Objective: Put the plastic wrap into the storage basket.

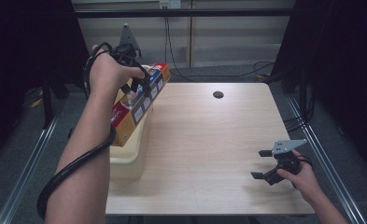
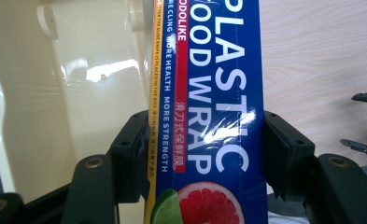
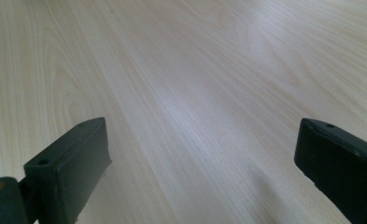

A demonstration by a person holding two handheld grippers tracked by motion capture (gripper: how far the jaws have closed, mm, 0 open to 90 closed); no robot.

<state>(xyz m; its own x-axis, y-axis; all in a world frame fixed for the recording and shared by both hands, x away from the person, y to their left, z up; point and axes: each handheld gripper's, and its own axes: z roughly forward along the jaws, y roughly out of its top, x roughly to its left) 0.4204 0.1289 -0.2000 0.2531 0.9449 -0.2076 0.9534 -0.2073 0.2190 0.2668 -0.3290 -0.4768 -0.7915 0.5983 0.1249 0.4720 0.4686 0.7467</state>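
Firmly pinched between the left gripper [image 2: 204,154] fingers [image 2: 132,154]: long blue cardboard plastic-wrap box [image 2: 209,93], tilted above a cream plastic bin [image 1: 130,156] at the pale wooden counter [image 1: 209,140] edge. Probably light, stiff, glossy, slippery; best gripped mid-length across the narrow sides. Box ends cut off. Right gripper [image 1: 263,164] fingers spread, empty, well apart.

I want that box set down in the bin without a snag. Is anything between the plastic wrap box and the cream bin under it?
Nothing visible. The left gripper is clamped on the plastic wrap box, tilted above the cream bin; what shows of the bin's inside looks bare.
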